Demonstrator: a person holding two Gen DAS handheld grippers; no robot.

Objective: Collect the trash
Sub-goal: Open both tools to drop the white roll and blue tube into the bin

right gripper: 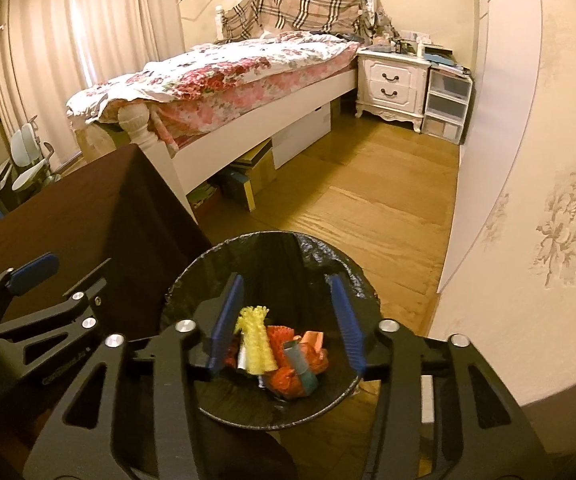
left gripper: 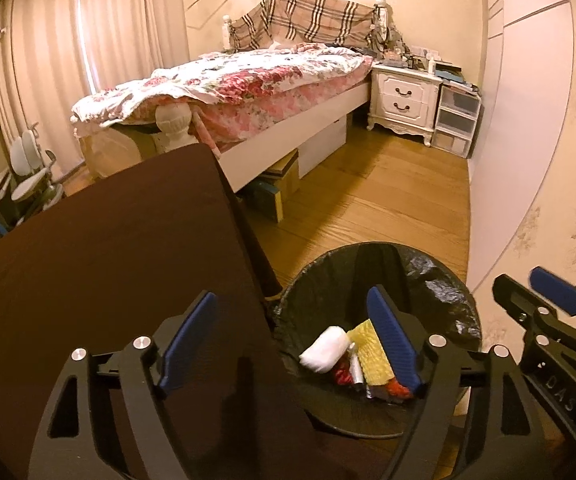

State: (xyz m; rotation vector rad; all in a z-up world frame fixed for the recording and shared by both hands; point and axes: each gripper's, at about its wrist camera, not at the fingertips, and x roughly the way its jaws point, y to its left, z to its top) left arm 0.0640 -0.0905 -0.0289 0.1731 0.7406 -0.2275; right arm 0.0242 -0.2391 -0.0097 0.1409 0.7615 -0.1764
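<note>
Right wrist: both tongs [right gripper: 286, 320] released over bin [right gripper: 351, 276]; table edge [right gripper: 168, 192] left.

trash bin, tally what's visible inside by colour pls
Inside the bin, as far as both views show:
white: 1, a wad
yellow: 1, a mesh piece
orange-red: 2, mesh clumps
teal-grey: 1, a small tube-like item
silver: 1, a small piece
Total: 6, with more possibly hidden underneath.

Black skeletal tongs [right gripper: 288, 320], ribbed blue pads [right gripper: 224, 320], silver screws, perhaps "DAS" lettering.
</note>
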